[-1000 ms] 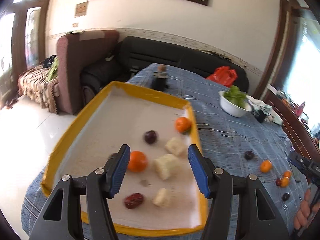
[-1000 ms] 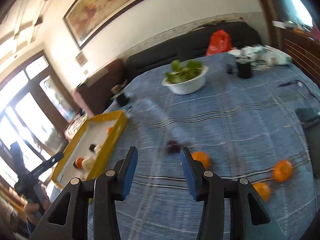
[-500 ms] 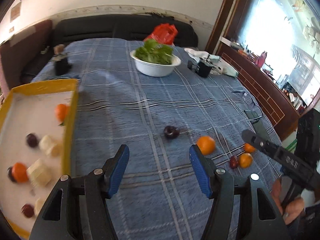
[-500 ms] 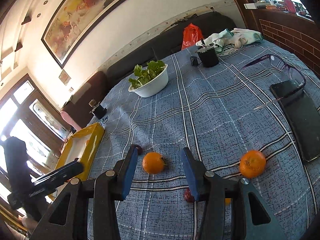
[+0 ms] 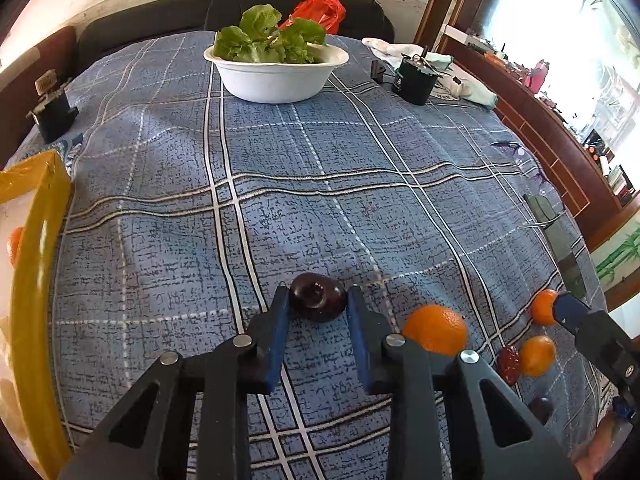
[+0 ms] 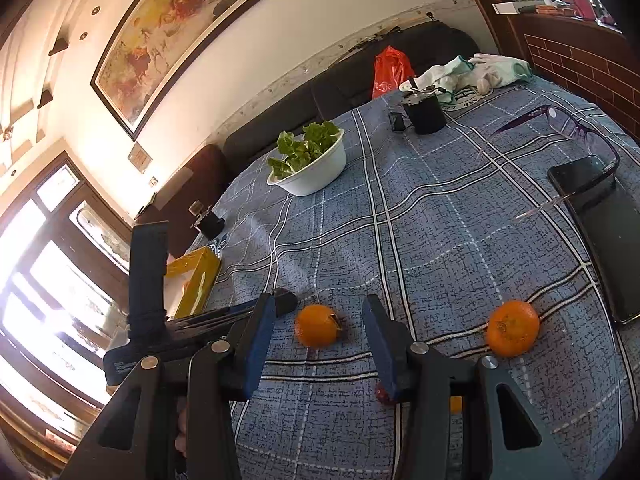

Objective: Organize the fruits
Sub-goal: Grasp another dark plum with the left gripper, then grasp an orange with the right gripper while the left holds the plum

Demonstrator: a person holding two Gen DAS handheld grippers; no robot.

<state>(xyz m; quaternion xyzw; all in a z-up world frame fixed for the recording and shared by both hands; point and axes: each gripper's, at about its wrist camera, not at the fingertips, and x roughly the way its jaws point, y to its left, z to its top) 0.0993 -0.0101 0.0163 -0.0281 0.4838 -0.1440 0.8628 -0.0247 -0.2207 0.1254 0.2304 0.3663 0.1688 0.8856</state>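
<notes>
A dark plum point(image 5: 317, 303) lies on the blue checked tablecloth, and my left gripper point(image 5: 317, 300) is closing on it, both blue pads touching its sides. In the right wrist view my right gripper point(image 6: 318, 306) is open, and an orange point(image 6: 318, 326) rests on the cloth between its fingertips, untouched. That same orange point(image 5: 435, 330) sits just right of the plum. Two smaller oranges point(image 5: 537, 356), a red date point(image 5: 508, 364) and another dark fruit point(image 5: 540, 408) lie further right. The yellow tray point(image 5: 32, 280) with fruit in it is at the left edge.
A white bowl of lettuce point(image 5: 276, 76) stands at the far middle of the table, with a black pot point(image 5: 414, 82) and a cloth to its right. A phone point(image 6: 600, 232) and glasses point(image 6: 560, 120) lie at the right. One more orange point(image 6: 512, 328) sits near the phone.
My left gripper swung from over the tray to the right, came down to the plum, and its jaws narrowed around it. My right gripper drew closer to the orange, then held still.
</notes>
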